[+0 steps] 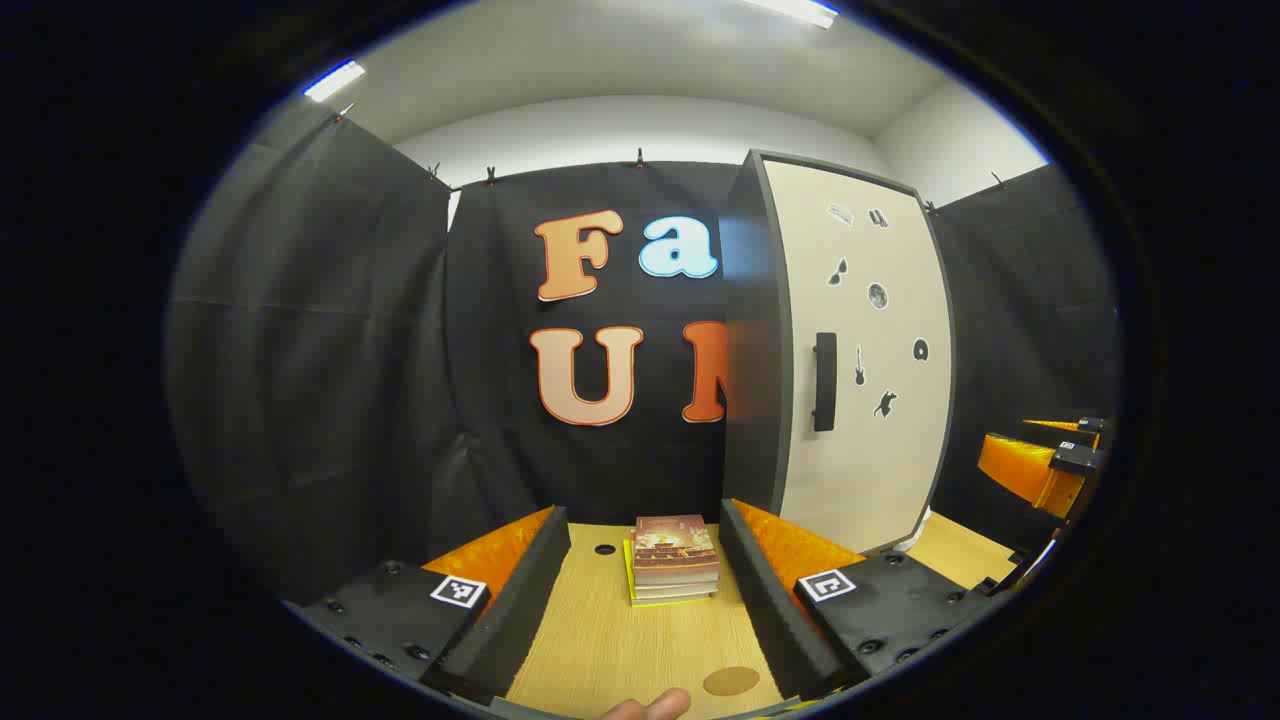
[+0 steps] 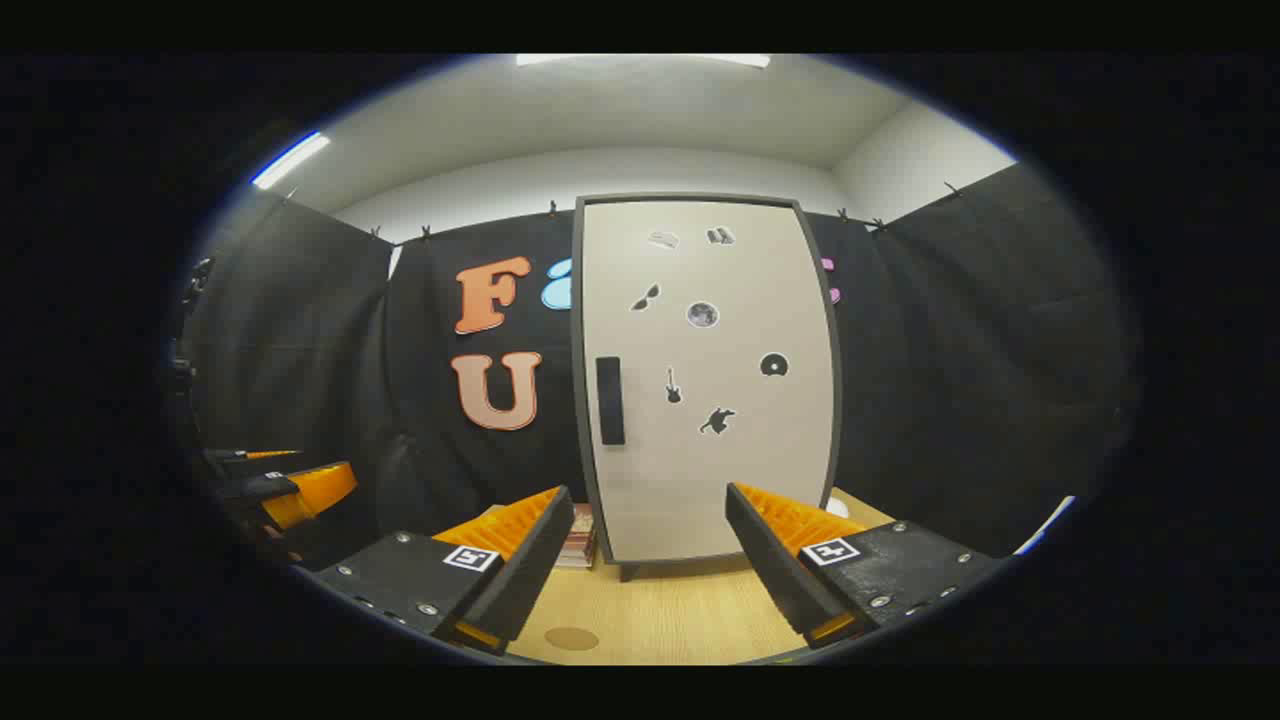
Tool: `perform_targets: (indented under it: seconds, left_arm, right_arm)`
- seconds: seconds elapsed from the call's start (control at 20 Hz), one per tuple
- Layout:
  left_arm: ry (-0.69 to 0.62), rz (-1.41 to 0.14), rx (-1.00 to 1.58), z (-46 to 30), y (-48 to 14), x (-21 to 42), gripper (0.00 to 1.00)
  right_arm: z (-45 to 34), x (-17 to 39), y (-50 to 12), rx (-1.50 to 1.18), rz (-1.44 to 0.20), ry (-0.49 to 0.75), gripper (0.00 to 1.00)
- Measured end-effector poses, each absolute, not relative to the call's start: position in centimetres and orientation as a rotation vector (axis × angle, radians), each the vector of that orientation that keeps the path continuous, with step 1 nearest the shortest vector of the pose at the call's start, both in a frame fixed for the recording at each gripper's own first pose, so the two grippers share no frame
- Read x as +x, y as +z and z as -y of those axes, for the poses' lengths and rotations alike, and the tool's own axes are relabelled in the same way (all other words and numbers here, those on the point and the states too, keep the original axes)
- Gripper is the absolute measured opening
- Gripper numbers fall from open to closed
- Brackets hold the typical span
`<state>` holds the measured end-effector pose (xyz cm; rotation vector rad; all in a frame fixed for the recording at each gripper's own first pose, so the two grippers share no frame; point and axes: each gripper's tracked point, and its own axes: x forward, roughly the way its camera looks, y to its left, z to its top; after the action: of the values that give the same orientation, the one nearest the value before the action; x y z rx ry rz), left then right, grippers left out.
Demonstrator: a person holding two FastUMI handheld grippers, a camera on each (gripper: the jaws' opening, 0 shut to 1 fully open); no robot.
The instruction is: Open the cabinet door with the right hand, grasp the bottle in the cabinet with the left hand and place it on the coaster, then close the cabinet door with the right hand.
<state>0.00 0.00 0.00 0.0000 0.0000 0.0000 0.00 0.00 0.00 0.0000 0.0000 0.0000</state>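
Observation:
The cabinet stands upright on the wooden table, its pale door shut, with a dark handle on the door's left side. In the left gripper view the cabinet stands to the right, handle facing me. A round brown coaster lies on the table close to my left gripper, which is open and empty. The coaster also lies low left in the right gripper view. My right gripper is open, facing the door from a distance. The bottle is hidden.
A stack of books lies on the table left of the cabinet, straight ahead of my left gripper. A fingertip shows at the bottom edge. The other gripper shows far right. Black cloth walls close the booth.

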Motion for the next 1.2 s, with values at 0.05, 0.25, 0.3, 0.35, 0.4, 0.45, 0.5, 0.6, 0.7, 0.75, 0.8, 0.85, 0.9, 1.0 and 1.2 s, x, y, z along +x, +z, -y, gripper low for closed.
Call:
perform_targets:
  seconds: [0.05,0.25,0.3,0.35,0.4,0.45,0.5,0.6,0.7,0.75,0.8,0.85,0.9,1.0,1.2]
  left_arm:
    - [0.003,0.001,-0.004,-0.1,0.0,0.1,0.97]
    - [0.009,-0.01,-0.009,-0.5,-0.4,0.7,0.97]
    - [0.013,-0.01,-0.008,-0.5,-0.5,0.8,0.98]
    - [0.015,-0.012,-0.006,-0.5,-0.5,1.1,0.97]
    - [0.015,-0.012,-0.006,-0.5,-0.6,1.1,0.97]
    - [0.017,-0.014,-0.005,-0.6,-0.7,1.2,0.97]
    - [0.017,-0.015,-0.004,-0.5,-0.8,1.4,0.97]
    - [0.017,-0.015,-0.004,-0.5,-0.9,1.7,0.99]
    - [0.019,-0.018,-0.001,-0.5,-1.2,2.0,0.98]
    - [0.018,-0.018,-0.001,-0.5,-1.2,2.2,0.97]
    - [0.02,-0.02,-0.001,-0.5,-1.2,2.3,0.99]
    - [0.02,-0.02,-0.001,-0.5,-1.2,2.4,0.99]
    - [0.02,-0.021,-0.002,-0.6,-1.4,2.6,0.99]
    - [0.02,-0.022,-0.004,-0.7,-1.4,2.8,0.99]
    - [0.022,-0.023,-0.003,-0.9,-1.7,3.3,0.97]
  right_arm:
    - [0.0,0.2,0.1,0.002,0.001,0.0,0.95]
    - [0.1,0.6,-0.2,-0.003,-0.005,0.003,0.95]
    - [0.1,0.7,-0.2,-0.005,-0.008,0.003,0.95]
    - [0.1,0.9,-0.2,-0.005,-0.009,0.003,0.95]
    - [0.2,1.0,-0.2,-0.005,-0.009,0.002,0.95]
    - [0.2,1.2,-0.2,-0.005,-0.008,0.002,0.95]
    - [0.2,1.4,-0.2,-0.004,-0.008,0.003,0.95]
    - [0.2,1.5,-0.2,0.001,-0.007,0.005,0.95]
    - [0.2,2.0,-0.2,0.004,-0.007,0.005,0.95]
    - [0.3,2.0,-0.2,0.004,-0.006,0.006,0.95]
    - [0.2,2.2,-0.2,0.004,-0.009,0.005,0.95]
    - [0.4,2.3,-0.2,0.005,-0.008,0.003,0.94]
    - [0.3,2.4,-0.2,0.003,-0.006,0.003,0.94]
    - [0.4,2.7,-0.2,-0.003,-0.006,-0.001,0.94]
    - [0.4,3.3,-0.3,0.002,-0.008,-0.002,0.95]
